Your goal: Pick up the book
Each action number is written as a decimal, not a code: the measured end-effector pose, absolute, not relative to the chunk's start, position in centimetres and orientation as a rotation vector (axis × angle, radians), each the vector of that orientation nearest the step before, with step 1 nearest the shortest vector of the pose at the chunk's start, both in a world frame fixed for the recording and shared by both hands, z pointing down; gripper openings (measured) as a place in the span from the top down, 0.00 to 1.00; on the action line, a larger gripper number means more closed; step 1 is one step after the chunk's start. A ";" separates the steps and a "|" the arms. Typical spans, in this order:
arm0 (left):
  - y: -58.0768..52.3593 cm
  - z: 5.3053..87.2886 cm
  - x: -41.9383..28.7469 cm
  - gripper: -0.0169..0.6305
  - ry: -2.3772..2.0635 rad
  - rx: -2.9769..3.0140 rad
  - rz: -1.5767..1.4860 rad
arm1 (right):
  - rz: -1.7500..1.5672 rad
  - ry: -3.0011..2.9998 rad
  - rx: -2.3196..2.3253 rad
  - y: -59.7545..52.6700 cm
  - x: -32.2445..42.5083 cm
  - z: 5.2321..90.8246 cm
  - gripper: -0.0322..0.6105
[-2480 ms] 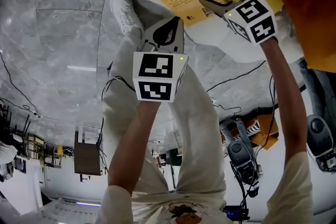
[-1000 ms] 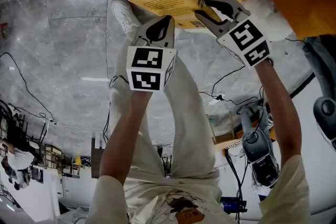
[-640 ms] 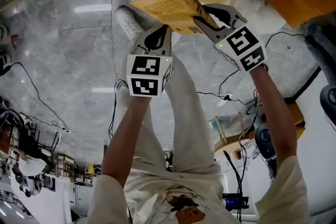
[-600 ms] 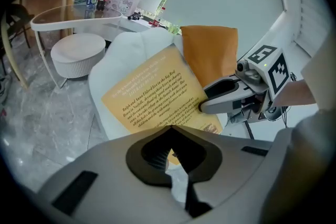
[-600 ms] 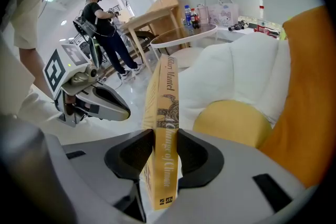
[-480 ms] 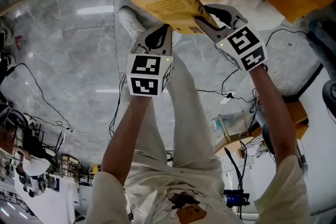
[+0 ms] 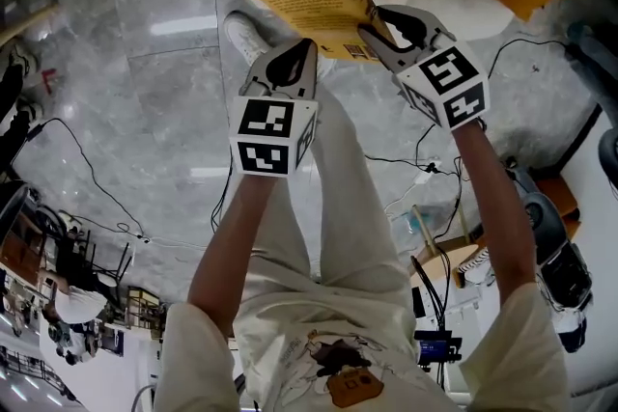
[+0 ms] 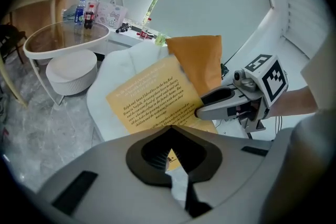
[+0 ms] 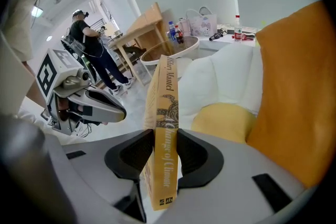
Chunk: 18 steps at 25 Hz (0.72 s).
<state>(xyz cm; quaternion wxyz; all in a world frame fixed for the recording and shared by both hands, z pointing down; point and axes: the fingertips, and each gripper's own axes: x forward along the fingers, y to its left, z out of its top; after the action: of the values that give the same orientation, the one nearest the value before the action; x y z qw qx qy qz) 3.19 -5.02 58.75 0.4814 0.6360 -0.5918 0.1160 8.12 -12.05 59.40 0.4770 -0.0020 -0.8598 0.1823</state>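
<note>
Clamping the book by its spine so it can't flop open, the right tongs hold it solo, left tongs squeezed together empty nearby.

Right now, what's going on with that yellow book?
A person holds a gripper in each hand. The right gripper has its jaws clamped on the yellow book at its spine, holding it in the air near a white chair. The left gripper sits just below the book, jaws together, holding nothing.
</note>
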 end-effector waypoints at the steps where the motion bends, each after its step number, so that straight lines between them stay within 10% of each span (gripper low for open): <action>1: -4.9 58.3 3.3 0.96 -1.439 1.556 0.286 | 0.461 -2.103 0.010 -12.0 8.3 59.0 0.70; 18: -5.8 48.7 4.8 0.96 -1.404 1.648 0.343 | 0.691 -2.174 0.254 -12.9 11.2 48.5 0.70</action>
<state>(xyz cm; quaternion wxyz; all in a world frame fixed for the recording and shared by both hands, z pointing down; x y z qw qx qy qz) 4.81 -5.79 48.69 0.4574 0.6687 -0.5695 0.1390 11.18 -12.89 48.55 0.4108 0.1011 -0.8636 0.2744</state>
